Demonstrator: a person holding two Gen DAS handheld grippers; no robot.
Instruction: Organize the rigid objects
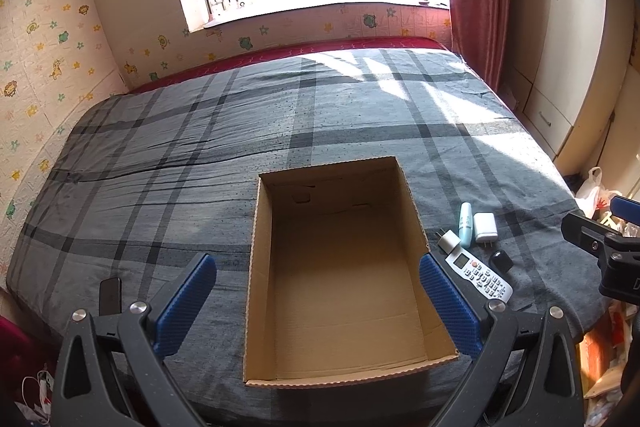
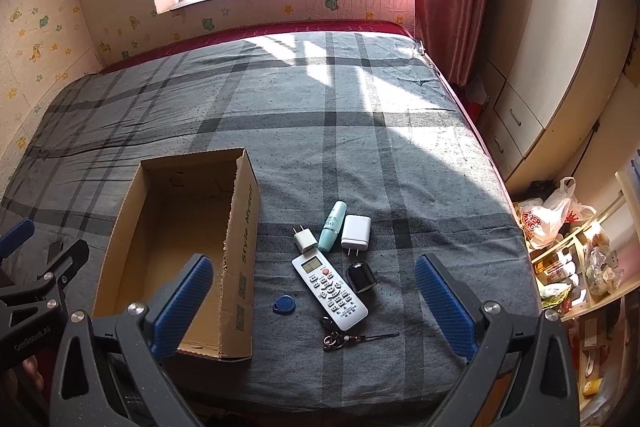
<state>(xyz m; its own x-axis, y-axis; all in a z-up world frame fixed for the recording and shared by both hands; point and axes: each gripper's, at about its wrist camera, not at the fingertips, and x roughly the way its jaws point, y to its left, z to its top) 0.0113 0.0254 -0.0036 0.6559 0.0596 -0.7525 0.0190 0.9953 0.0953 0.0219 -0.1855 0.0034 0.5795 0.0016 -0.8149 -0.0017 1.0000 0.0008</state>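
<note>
Keys [image 2: 334, 339] lie partly hidden under remote [image 2: 330, 293] beside box [image 2: 244, 247].

L gripper [image 1: 318, 291] open over cardboard box [image 1: 256, 267]; remote [image 1: 480, 277] beside, maybe touching.

My blue-padded tongs [image 2: 314, 291]; grey plaid bedsheet [image 2: 320, 131], plain brown cardboard box [image 2: 244, 247], white button-covered remote [image 2: 329, 291], pale turquoise tube [image 2: 332, 225].

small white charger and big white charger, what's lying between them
The light blue tube lies between the small white charger and the big white charger, on the plaid bedsheet. The right wrist view shows it best.
</note>
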